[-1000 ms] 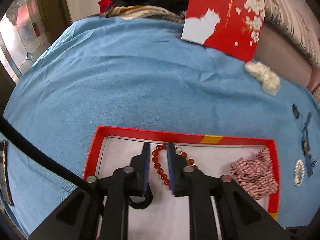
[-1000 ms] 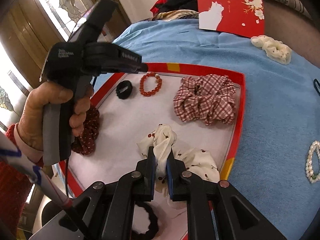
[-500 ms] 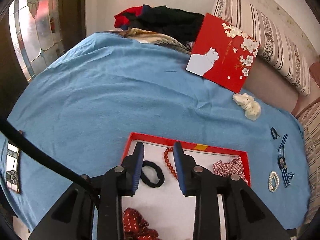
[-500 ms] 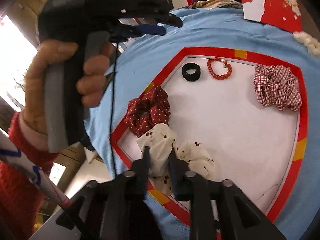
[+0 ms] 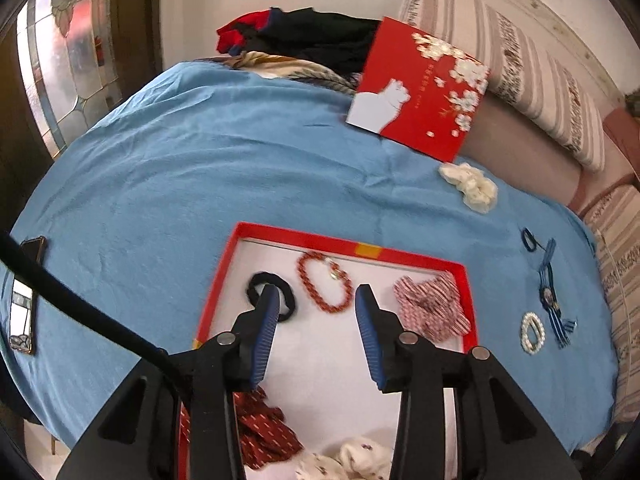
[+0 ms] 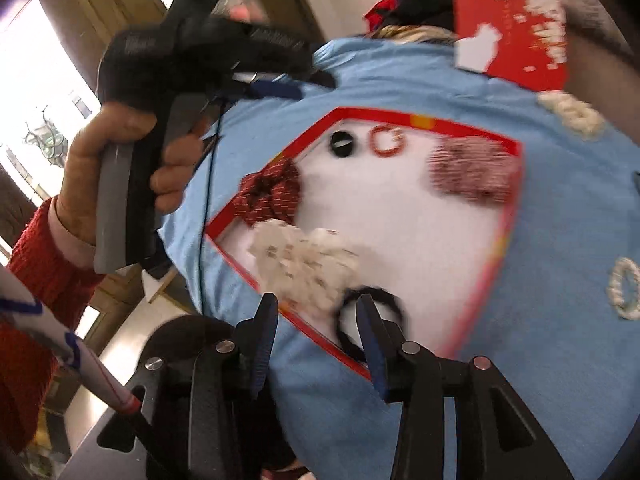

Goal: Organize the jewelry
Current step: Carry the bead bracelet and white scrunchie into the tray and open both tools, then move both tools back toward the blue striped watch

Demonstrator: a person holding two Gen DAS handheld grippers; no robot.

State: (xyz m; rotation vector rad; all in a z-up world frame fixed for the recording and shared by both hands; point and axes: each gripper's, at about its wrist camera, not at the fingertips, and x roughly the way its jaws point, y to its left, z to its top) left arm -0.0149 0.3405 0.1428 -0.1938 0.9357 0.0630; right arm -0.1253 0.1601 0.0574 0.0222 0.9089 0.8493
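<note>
your left tool [image 5: 316, 298] hangs open above the red tray [image 5: 408, 258], empty; your right tool [image 6: 316, 308] is open too, the spotted white scrunchie [image 6: 304, 256] lying, blurrily, in the tray's near corner

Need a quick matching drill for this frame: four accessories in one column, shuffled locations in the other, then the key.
Column 1
1. red bead bracelet
2. pearl bracelet
3. cream scrunchie
4. plaid scrunchie

Column 2
A. on the blue cloth, just below the red card
B. in the red tray, right side
C. in the tray, next to the black hair tie
D. on the blue cloth, right of the tray

Pairs: 1-C, 2-D, 3-A, 4-B
</note>
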